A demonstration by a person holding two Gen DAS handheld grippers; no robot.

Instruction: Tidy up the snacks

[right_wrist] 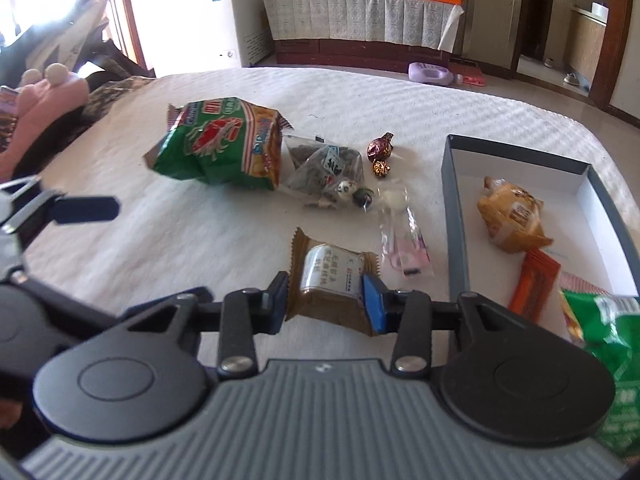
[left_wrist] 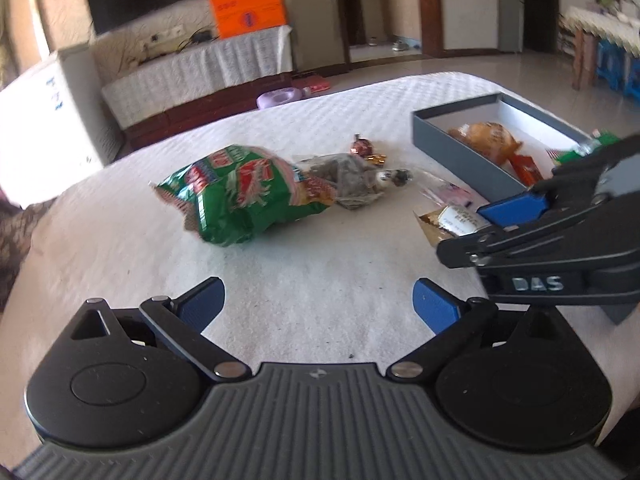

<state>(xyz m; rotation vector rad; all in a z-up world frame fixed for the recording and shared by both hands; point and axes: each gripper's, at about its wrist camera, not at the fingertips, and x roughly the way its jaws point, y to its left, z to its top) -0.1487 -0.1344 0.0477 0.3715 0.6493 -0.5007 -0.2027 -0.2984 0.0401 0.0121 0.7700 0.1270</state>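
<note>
In the right wrist view my right gripper (right_wrist: pixel 326 302) is shut on a brown snack packet (right_wrist: pixel 332 276), its pads pressing both sides just above the white cloth. The left wrist view shows that packet (left_wrist: pixel 448 222) beside the grey box (left_wrist: pixel 452 140). My left gripper (left_wrist: pixel 318 296) stands open over bare cloth with nothing between its fingers. On the cloth lie a large green bag (right_wrist: pixel 216 140), a clear bag of dark snacks (right_wrist: pixel 324 168), two foil candies (right_wrist: pixel 380 146) and a clear pink wrapper (right_wrist: pixel 404 240). The box (right_wrist: pixel 456 208) holds an orange-brown bun packet (right_wrist: pixel 512 220), an orange sachet (right_wrist: pixel 536 280) and a green packet (right_wrist: pixel 612 340).
The white cloth surface (right_wrist: pixel 160 260) curves away to a rounded far edge, with floor beyond. A pink plush (right_wrist: pixel 44 96) and dark patterned fabric sit off its left side. Bare cloth (left_wrist: pixel 320 248) lies between my left gripper and the snacks.
</note>
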